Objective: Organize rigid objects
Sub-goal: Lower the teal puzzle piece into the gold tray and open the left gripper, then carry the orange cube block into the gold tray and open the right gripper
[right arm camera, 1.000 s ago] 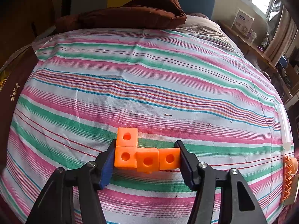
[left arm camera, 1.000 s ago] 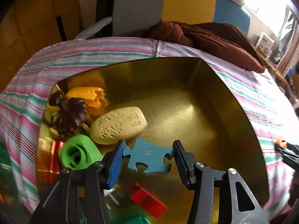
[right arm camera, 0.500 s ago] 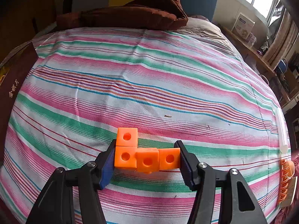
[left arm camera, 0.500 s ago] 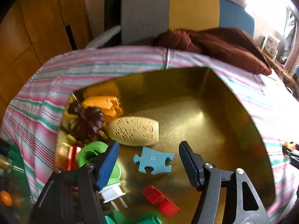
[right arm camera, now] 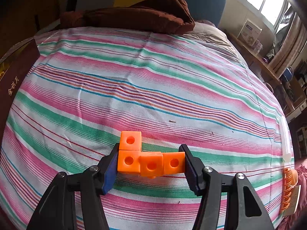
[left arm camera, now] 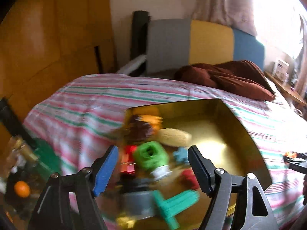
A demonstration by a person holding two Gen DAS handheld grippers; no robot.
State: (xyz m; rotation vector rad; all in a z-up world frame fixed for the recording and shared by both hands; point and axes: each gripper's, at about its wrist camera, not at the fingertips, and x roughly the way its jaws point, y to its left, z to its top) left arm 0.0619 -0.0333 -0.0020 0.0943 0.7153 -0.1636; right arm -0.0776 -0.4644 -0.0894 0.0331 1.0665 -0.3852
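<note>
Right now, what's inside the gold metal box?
Gold metal box holds a green plastic ring, cream oval piece, blue puzzle piece, red blocks and a dark brown figure. Motion blur hides the items underneath.

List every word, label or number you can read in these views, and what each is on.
"金桂月": gold characters, read uncertainly, on the dark red box at the left edge of the striped bedsheet.
White carton on the window shelf: print too small to read.
Blue puzzle piece in the gold tray: too blurred.
</note>
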